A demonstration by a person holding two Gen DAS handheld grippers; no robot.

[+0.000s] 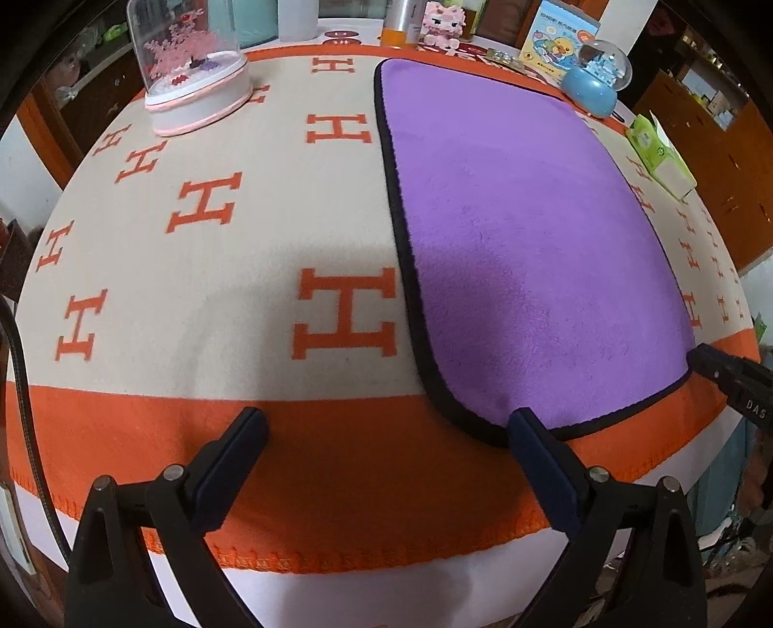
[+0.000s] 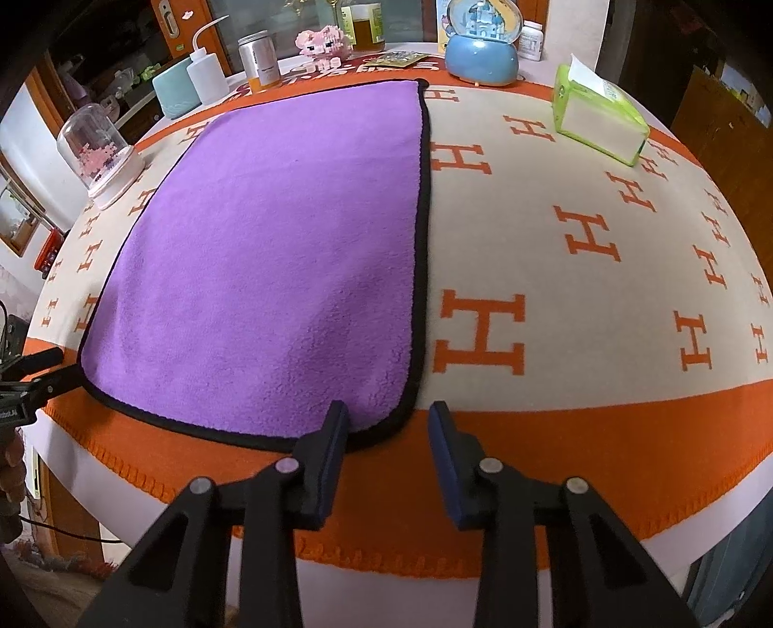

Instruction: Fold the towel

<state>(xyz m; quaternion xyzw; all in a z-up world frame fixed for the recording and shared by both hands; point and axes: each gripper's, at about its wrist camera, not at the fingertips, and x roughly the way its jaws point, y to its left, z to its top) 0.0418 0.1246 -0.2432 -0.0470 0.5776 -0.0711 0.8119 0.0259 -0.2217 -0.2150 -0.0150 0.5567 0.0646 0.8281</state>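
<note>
The purple towel (image 2: pixel 270 251) lies flat on the H-patterned blanket (image 2: pixel 555 270), long axis toward twelve o'clock, with its near corners just ahead of the gaping, empty right gripper (image 2: pixel 389 415) at eleven o'clock and left gripper (image 1: pixel 386 425) at one o'clock.

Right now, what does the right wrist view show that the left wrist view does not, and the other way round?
Only the right wrist view shows the white squeeze bottle and the towel's right edge. Only the left wrist view shows the picture book and the towel's left edge. Both share the purple towel lying flat on the H-patterned blanket, the pink dome, blue snow globe, green tissue pack, and both open tools, left tool and right tool, at the near corners.
</note>
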